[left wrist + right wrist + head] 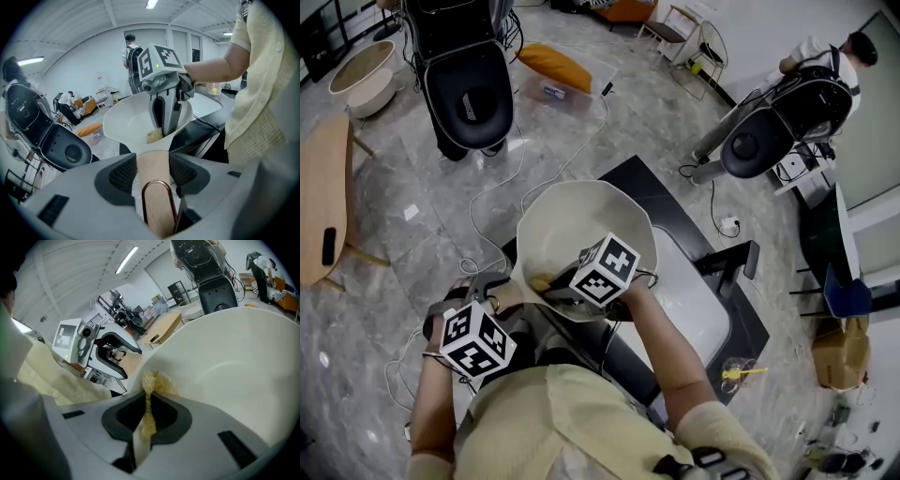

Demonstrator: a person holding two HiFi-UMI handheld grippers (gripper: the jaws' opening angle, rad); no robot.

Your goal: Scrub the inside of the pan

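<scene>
- My left gripper [153, 169] has its jaws closed hard on the pan's wooden handle [154, 208]. The pads grip it from both sides, just ahead of the copper hanging loop [158, 183].
- The handle's long axis runs straight out ahead of those jaws. The pan [123, 125] sits at its far end, off any surface and tipped so its open side faces the other tool.
- My right gripper [146, 405] is nearly shut, with only a thin gap left. That gap is filled by a yellow sponge [160, 383], squeezed flat between the pads with a tuft sticking out past the tips.
- That tuft touches the pan's inner wall directly ahead of the right tips. It sits low on the side of the bowl nearest the handle, close under the rim.
- From the right tool, nearly all the bare white inside opens ahead and to the right, curving away from the sponge. To its left I see only the rim and then the left gripper beyond it.
- The right gripper is the one at the working surface. The left is back along the handle and can only steady or tilt the pan.
- I judge the scrub strokes have to run forward and rightward from the tips, away from the handle side. The left grip will need to brace against that push along the handle's length.
</scene>
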